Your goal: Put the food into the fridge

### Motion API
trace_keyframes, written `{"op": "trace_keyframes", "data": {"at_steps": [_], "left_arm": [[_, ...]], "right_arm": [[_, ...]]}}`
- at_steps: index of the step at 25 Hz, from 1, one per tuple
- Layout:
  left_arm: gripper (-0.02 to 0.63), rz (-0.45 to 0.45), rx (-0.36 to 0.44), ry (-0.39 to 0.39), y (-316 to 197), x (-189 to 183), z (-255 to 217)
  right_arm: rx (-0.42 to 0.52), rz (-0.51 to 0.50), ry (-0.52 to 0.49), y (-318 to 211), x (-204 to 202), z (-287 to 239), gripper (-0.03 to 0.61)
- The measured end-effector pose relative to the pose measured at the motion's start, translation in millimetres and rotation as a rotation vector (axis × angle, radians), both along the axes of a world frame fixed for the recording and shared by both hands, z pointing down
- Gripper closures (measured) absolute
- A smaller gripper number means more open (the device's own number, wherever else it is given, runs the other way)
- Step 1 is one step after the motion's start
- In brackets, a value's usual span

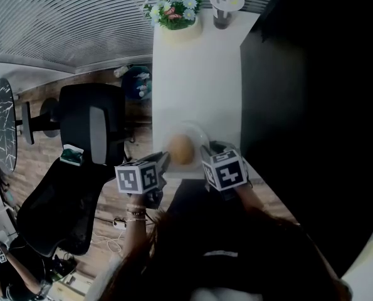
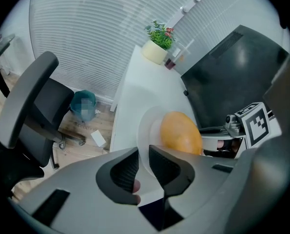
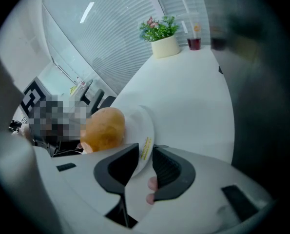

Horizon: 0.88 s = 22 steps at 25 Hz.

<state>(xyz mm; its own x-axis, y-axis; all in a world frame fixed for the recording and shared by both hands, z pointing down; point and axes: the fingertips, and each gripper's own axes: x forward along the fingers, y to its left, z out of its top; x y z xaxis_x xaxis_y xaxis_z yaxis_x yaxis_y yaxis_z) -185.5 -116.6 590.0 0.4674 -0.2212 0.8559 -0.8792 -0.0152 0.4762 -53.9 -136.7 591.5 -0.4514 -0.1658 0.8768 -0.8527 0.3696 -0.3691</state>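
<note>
White surface [image 1: 195,74]: we've got left gripper [image 2: 144,151] and right gripper [image 3: 145,149] each clamping the one plate's [image 1: 197,132] rim, with one bun [image 1: 181,149] sitting between them.

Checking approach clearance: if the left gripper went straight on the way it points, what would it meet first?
The plate: its rim sits between the jaws of the left gripper. Just beyond the rim, probably the bread roll lying on it.
</note>
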Motion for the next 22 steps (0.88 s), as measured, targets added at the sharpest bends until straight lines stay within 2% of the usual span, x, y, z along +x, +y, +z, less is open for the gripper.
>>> {"op": "trace_keyframes", "data": {"at_steps": [8,22], "left_arm": [[0.557,-0.009,-0.010,0.023,7,0,-5],[0.566,0.055,0.029,0.018,34,-2,-17]], "right_arm": [[0.006,0.009,-0.004,8,0,-3,0.497],[0.062,0.062,0.009,36,1,-16,0.515]]}}
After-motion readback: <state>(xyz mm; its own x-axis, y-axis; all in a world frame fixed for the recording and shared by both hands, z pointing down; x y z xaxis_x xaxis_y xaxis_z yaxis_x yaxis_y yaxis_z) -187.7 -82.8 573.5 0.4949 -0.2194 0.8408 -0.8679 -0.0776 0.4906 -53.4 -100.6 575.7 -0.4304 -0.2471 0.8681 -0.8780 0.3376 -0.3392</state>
